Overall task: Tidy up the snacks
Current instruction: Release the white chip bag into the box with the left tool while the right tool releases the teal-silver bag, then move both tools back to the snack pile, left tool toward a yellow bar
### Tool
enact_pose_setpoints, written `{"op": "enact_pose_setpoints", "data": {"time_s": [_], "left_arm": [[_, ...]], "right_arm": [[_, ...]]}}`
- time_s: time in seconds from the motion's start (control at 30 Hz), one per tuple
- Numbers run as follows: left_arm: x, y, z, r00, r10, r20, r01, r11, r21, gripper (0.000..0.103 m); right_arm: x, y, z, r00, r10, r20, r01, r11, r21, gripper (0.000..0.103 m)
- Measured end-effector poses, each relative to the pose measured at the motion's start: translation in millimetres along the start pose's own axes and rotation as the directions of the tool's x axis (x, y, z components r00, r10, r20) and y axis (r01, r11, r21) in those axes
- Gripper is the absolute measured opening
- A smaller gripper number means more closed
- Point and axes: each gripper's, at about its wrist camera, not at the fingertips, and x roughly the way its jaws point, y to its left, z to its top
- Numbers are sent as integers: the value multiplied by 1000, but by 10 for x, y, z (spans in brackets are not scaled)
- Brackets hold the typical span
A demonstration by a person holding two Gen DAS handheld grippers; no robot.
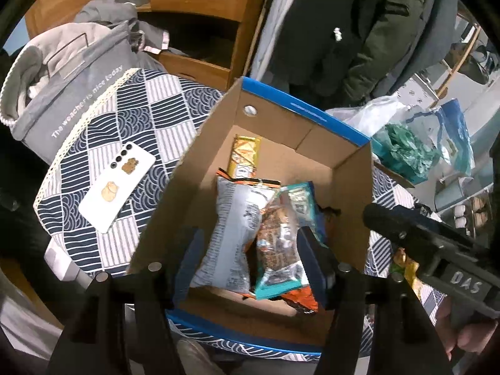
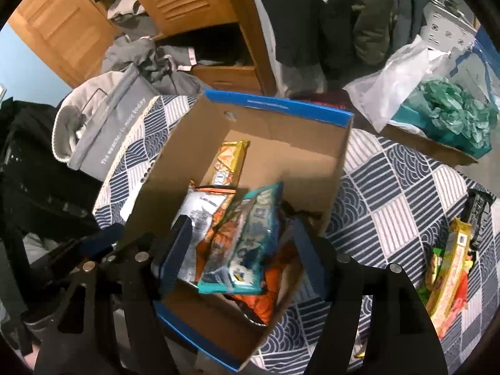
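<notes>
An open cardboard box with blue edges stands on the patterned tablecloth. Inside it lie a gold bar, a white-grey bag, a teal-edged bag and an orange pack. My left gripper hangs open over the box, its fingers on either side of the white-grey and teal-edged bags without pressing them. In the right wrist view my right gripper is open too, astride the teal-edged bag over the box. More snack packs lie loose on the cloth to the right.
A white phone lies left of the box. A grey fabric bag stands behind it at the table's edge. Plastic bags with green contents sit at the back right. A person in a dark jacket stands beyond, beside a wooden cabinet.
</notes>
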Motion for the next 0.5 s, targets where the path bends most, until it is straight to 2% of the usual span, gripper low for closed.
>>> {"op": "enact_pose_setpoints", "data": {"time_s": [0.5], "left_arm": [[-75, -642, -118, 997, -75, -19, 77, 988, 131, 64]], "right_arm": [[-183, -545, -314, 994, -103, -30, 104, 994, 38, 69]]}}
